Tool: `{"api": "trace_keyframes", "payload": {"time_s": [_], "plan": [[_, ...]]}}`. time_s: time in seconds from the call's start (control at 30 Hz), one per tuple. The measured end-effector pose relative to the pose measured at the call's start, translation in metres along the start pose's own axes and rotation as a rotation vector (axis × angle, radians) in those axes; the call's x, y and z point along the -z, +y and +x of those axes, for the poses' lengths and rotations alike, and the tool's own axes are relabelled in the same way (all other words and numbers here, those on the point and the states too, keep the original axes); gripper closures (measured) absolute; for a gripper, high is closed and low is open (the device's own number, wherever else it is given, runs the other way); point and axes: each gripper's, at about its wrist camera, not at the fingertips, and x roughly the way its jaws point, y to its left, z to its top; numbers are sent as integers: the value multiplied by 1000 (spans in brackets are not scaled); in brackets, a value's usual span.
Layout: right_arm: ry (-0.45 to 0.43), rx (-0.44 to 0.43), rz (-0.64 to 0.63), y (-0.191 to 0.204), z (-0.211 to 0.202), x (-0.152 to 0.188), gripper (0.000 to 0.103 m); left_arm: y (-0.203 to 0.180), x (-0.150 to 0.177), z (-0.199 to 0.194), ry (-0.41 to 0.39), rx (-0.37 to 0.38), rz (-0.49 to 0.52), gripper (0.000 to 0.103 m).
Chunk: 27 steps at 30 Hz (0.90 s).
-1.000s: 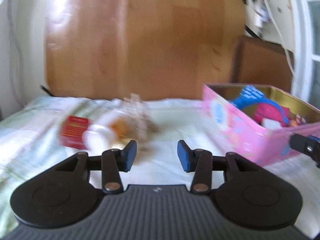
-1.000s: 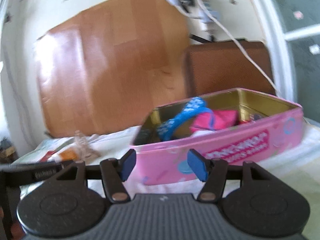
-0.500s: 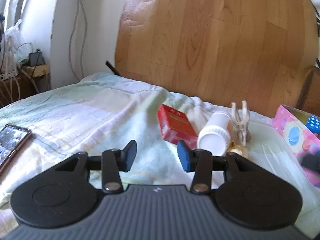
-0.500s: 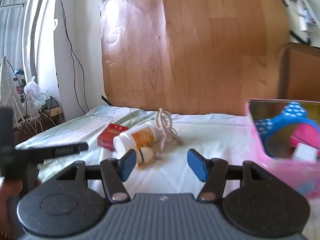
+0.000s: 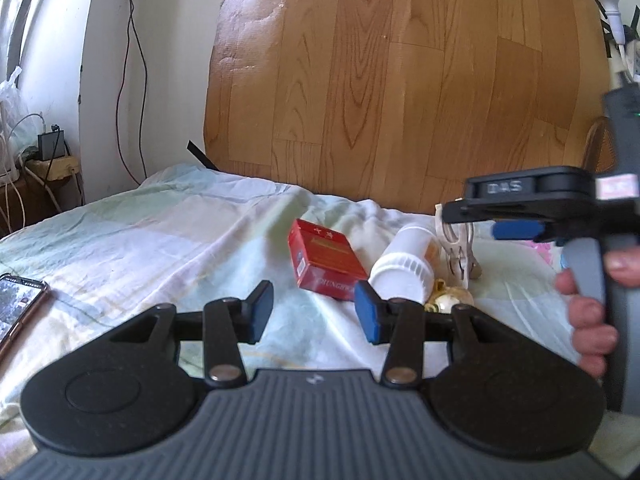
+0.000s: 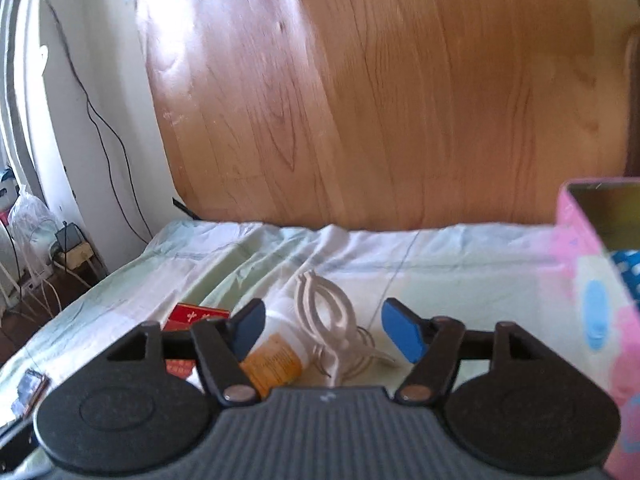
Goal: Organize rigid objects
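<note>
On the bed, spread with a pale green and white sheet, the loose things lie in one small cluster near the wooden headboard: a red box lies flat, a white bottle with an orange label rests on its side just beside it, a white clothespin lies at the bottle's far side, and a small gold bauble sits in front of both.

The left hand-held gripper hangs over the sheet short of the red box, its blue pads spread with nothing between them; the box and bottle stand just past its fingertips.

The right hand-held gripper has come in above the same cluster — its jaws have just been opening, and they stand wide with no pad touching anything; the bottle and clothespin show through the gap below. In the left wrist view it reaches in from the right, partly covering the clothespin, with the person's fingers wrapped on its grey handle.

The pink tin stands at the right edge, open, something blue with white dots inside; a phone lies at the bed's near left; cables and a charger crowd the corner by the wall.
</note>
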Motion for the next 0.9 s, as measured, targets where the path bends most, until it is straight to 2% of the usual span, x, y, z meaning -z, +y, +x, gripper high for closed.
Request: {"api": "trace_keyframes", "payload": {"time_s": [0.1, 0.17, 0.23, 0.43, 0.63, 0.7, 0.9], "plan": [[46, -17, 18, -3, 14, 1, 37, -1, 0, 1, 1, 5, 4, 55], [68, -28, 25, -4, 21, 3, 53, 0, 0, 1, 3, 7, 3, 55], [52, -32, 20, -3, 21, 3, 74, 0, 0, 2, 7, 8, -1, 55], [-25, 12, -41, 4, -5, 4, 75, 1, -1, 2, 10, 8, -5, 55], [-78, -28, -155, 11, -60, 20, 75, 3, -1, 4, 15, 9, -17, 55], [-94, -33, -210, 15, -81, 30, 74, 4, -1, 3, 14, 9, -20, 52], [-77, -51, -306, 24, -115, 59, 74, 4, -1, 3, 13, 3, -22, 51]]}}
